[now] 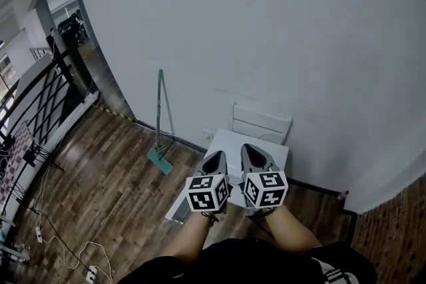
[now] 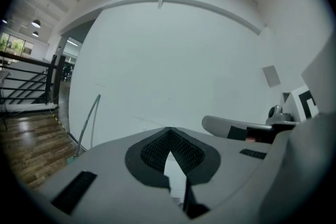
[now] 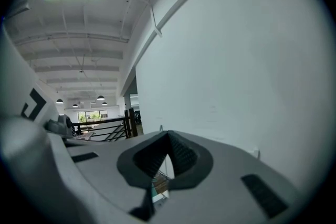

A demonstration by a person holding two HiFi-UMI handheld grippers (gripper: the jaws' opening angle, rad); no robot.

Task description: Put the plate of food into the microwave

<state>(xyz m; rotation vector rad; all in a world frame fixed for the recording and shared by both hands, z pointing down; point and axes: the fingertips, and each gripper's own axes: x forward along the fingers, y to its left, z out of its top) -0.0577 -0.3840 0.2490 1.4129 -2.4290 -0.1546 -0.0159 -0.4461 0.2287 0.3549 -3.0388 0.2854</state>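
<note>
Both tools are hovering side by side, low in the head view, over the near part of a white bench [image 1: 223, 142], marker cubes facing up at the camera. The left tongs [image 1: 214, 161] are sitting at 9 o'clock of the right tongs [image 1: 253, 156], just beside them and not touching. In the left gripper view the left tongs [image 2: 169, 129] are pinching fully together at the tips with nothing between them, pointing at the white wall [image 2: 173, 60]. In its own view the right tongs [image 3: 168, 135] are doing the same, tips meeting and empty. At 12 o'clock of the tools, at the back of the bench, a white boxy unit [image 1: 261, 123] is standing against the wall; I cannot tell if that is the microwave, and no view is showing the plate of food. At about 10 o'clock a green-handled mop [image 1: 158, 123] is leaning on the wall, its head on the wooden floor [image 1: 100, 196]. Further out at 9 o'clock a black railing [image 1: 40, 103] is running along the edge of the floor, with white cables [image 1: 60, 243] trailing at 8 o'clock. Over at 3 o'clock a small red-capped item [image 1: 342, 196] is sitting at the foot of the wall, too small to name.
</note>
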